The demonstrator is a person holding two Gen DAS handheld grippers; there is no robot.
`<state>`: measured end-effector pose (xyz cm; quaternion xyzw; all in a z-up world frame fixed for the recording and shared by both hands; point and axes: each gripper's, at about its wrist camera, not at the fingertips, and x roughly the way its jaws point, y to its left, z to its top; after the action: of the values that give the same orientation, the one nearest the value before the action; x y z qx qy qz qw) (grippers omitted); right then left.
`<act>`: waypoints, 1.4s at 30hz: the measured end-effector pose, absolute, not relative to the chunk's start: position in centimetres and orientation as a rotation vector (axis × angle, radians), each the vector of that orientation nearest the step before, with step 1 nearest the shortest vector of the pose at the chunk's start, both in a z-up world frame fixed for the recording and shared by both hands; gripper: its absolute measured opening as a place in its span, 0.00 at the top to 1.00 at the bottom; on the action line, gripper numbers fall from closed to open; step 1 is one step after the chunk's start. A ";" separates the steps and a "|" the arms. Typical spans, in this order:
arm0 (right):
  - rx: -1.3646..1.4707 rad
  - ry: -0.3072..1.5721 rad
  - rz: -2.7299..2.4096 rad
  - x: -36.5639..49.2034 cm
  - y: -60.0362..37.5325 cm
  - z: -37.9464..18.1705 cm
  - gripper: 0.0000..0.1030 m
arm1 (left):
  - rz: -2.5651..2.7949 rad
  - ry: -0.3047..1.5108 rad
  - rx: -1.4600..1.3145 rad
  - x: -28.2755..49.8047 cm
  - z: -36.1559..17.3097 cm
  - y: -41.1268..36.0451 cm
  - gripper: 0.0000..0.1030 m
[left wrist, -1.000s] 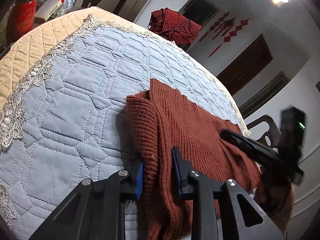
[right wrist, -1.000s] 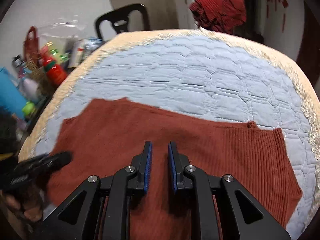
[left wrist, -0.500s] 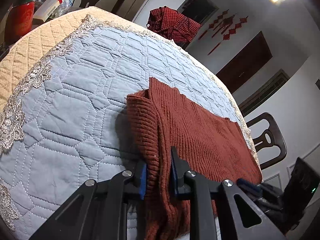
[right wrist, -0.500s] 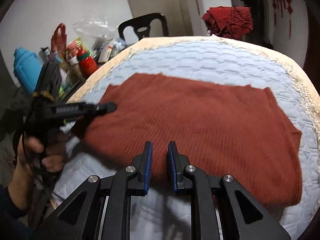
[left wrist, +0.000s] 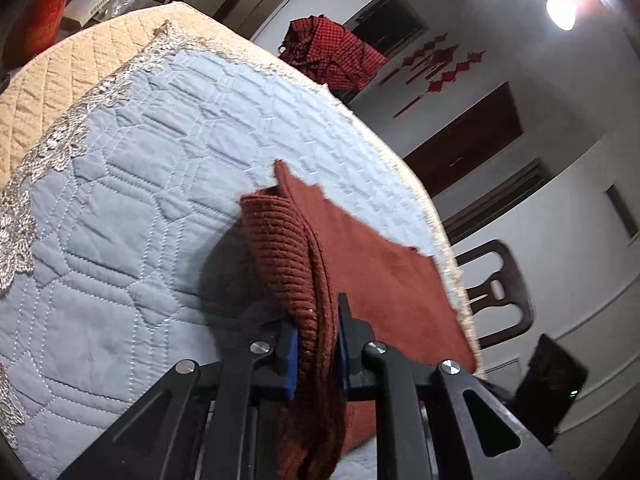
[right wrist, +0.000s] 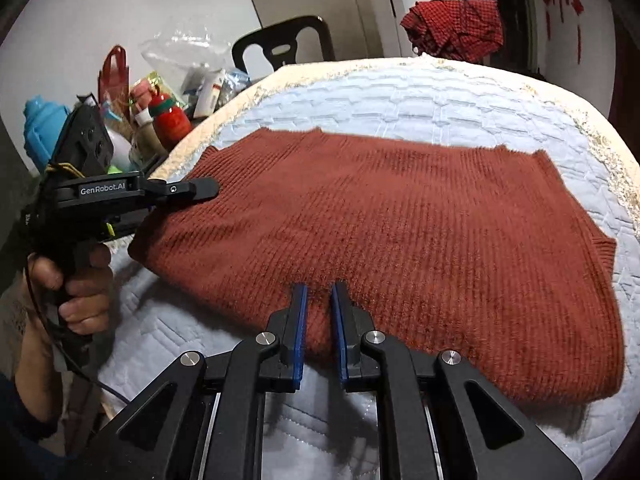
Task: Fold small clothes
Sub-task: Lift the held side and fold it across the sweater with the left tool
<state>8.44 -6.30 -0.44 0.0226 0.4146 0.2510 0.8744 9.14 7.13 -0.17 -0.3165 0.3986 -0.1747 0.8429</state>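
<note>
A rust-red ribbed knit garment [right wrist: 400, 232] lies spread on the quilted table cover [right wrist: 440, 100]. My left gripper [left wrist: 317, 320] is shut on the garment's left edge [left wrist: 292, 256], which bunches up between the blue pads; it shows from the side in the right wrist view [right wrist: 188, 190] at that edge. My right gripper [right wrist: 319, 300] is nearly closed with a fold of the garment's near edge pinched between its pads [right wrist: 300, 320].
A red checked shirt [right wrist: 456, 28] hangs on a chair beyond the far table rim. A cluttered side surface with bottles, bags and a blue jug [right wrist: 40, 128] stands at the left. Dark chairs [left wrist: 500, 292] ring the table. The beige lace border [left wrist: 60, 92] marks the table edge.
My left gripper closed on the garment's edge and lifted it. My right gripper drew back from over the garment's middle to its near edge and pinched it.
</note>
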 end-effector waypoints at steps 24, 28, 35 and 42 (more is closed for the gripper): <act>0.231 0.763 0.307 8.0 -17.0 1.9 0.89 | -0.641 0.815 -0.606 13.3 7.3 -5.3 0.85; 0.271 0.748 0.262 7.3 -19.5 2.3 0.89 | -0.670 0.900 -0.594 14.8 5.2 -9.1 0.85; 0.355 0.751 0.254 6.7 -22.0 1.8 0.88 | -0.722 1.036 -0.550 15.5 1.5 -13.5 0.81; 0.465 0.712 0.281 6.5 -23.5 1.9 0.65 | -0.781 0.926 -0.527 13.7 4.5 -13.0 0.63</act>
<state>6.45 -23.55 1.86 0.2250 0.3442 0.1360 0.9013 13.69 -13.02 4.51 -0.2449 0.4301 -0.3627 0.7896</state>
